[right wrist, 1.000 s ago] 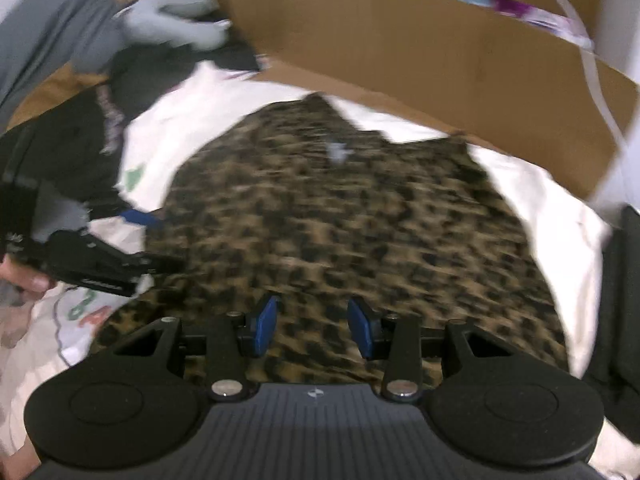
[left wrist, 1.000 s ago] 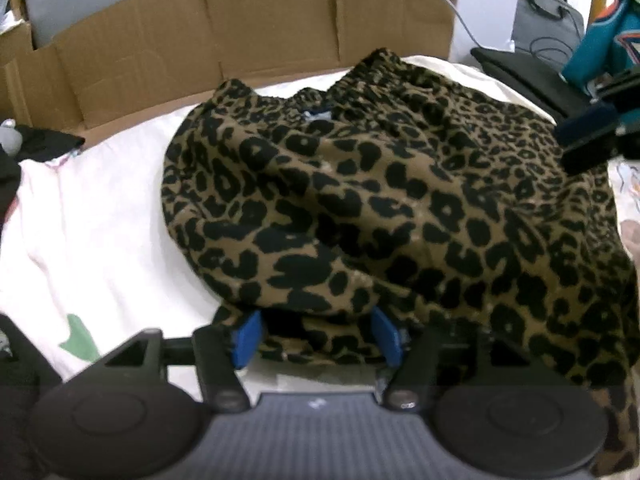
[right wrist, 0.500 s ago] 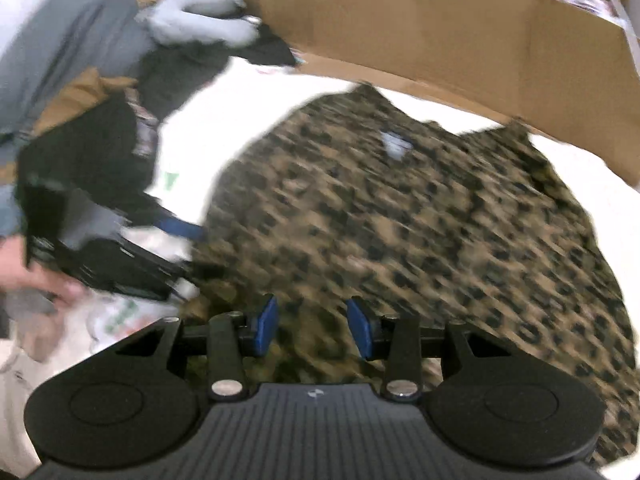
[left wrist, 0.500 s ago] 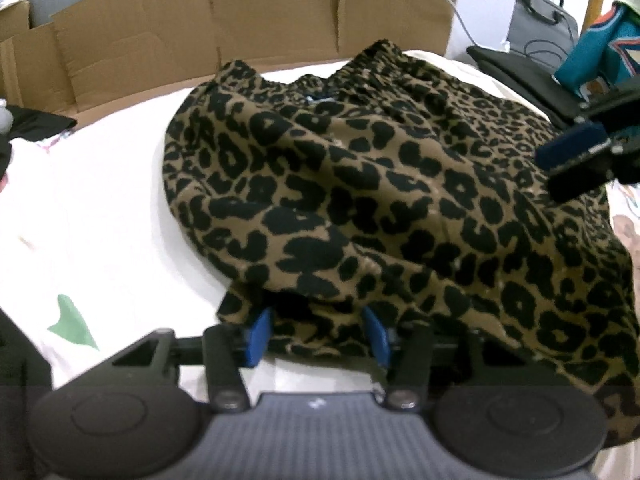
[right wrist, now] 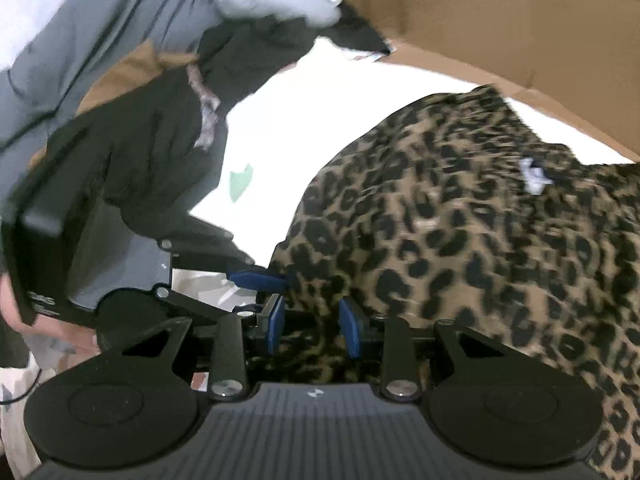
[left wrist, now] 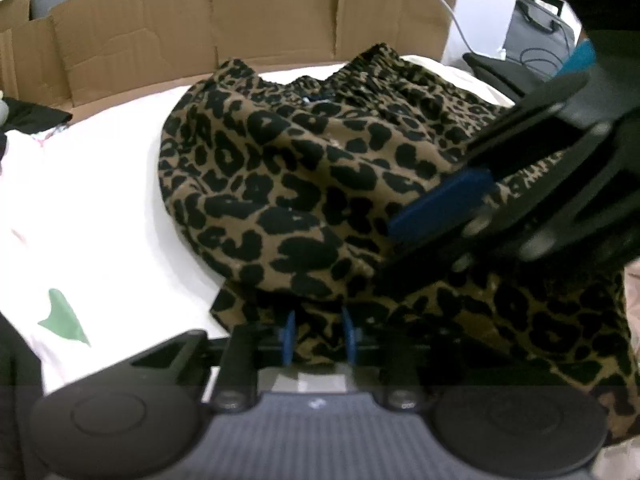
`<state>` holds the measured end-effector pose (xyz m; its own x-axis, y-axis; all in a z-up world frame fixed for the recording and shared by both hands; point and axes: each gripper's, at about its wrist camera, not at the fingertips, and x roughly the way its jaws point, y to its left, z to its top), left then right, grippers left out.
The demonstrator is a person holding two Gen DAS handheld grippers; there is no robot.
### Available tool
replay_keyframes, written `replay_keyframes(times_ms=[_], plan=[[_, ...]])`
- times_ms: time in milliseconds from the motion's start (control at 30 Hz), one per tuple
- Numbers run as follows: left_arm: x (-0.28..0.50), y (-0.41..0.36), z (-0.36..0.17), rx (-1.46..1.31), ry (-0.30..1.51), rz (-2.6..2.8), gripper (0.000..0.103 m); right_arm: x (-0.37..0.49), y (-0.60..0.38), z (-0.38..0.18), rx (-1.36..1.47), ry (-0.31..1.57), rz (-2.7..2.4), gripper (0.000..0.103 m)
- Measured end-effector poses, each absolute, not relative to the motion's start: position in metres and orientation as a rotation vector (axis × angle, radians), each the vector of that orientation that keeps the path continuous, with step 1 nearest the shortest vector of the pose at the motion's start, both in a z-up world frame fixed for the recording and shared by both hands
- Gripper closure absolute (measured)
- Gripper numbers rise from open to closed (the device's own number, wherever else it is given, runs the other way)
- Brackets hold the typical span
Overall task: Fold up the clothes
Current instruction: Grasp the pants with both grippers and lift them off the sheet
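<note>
Since half a second ago, the left gripper [left wrist: 318, 338] has narrowed its blue pads from a wide stance to a close pinch on the near hem of the leopard-print garment [left wrist: 304, 184], and the right gripper [right wrist: 312, 326] has swung across from the garment's right side to sit just beside the left one.

Nearest the left gripper, a fold of that hem lies bunched between the pads, so the left fingers are clenched on cloth. The right gripper's pads stand apart, straddling the hem edge without gripping it. Both tools crowd the same near-left corner of the garment, the left one holding and the right one merely poised. From that corner the garment stretches away across the white sheet [left wrist: 100, 208], its gathered waistband farthest off, close to the cardboard wall [left wrist: 240, 24]. A doubled layer already overlaps the lower one.
</note>
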<state>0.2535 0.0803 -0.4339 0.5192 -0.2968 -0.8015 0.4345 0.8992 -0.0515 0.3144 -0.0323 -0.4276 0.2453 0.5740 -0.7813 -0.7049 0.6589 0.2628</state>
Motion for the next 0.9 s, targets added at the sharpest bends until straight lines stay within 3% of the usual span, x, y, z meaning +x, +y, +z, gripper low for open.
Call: replay_keyframes(times_ms=[133,167,200,367,800,900], plan=[[0.25,0.083,-0.43,0.191,0.92,-0.44,0.079,0.325,-0.019,-0.45,-0.169,1.044,0.839,0.068],[0.248,0.084,-0.428,0.202,0.917,-0.438,0.079,0.328,-0.018,-0.456,-0.173,1.054,0.827,0.076],[0.247,0.085,-0.426,0.212,0.915,-0.437,0.078,0.329,-0.018,-0.46,-0.175,1.059,0.824,0.078],[0.242,0.095,-0.418,0.25,0.905,-0.425,0.065,0.329,-0.023,-0.462,-0.158,1.053,0.838,0.089],[0.238,0.095,-0.417,0.396,0.87,-0.529,0.064,0.329,-0.028,-0.464,-0.144,1.047,0.839,0.088],[0.237,0.089,-0.417,0.441,0.871,-0.588,0.059,0.329,-0.028,-0.465,-0.145,1.044,0.839,0.088]])
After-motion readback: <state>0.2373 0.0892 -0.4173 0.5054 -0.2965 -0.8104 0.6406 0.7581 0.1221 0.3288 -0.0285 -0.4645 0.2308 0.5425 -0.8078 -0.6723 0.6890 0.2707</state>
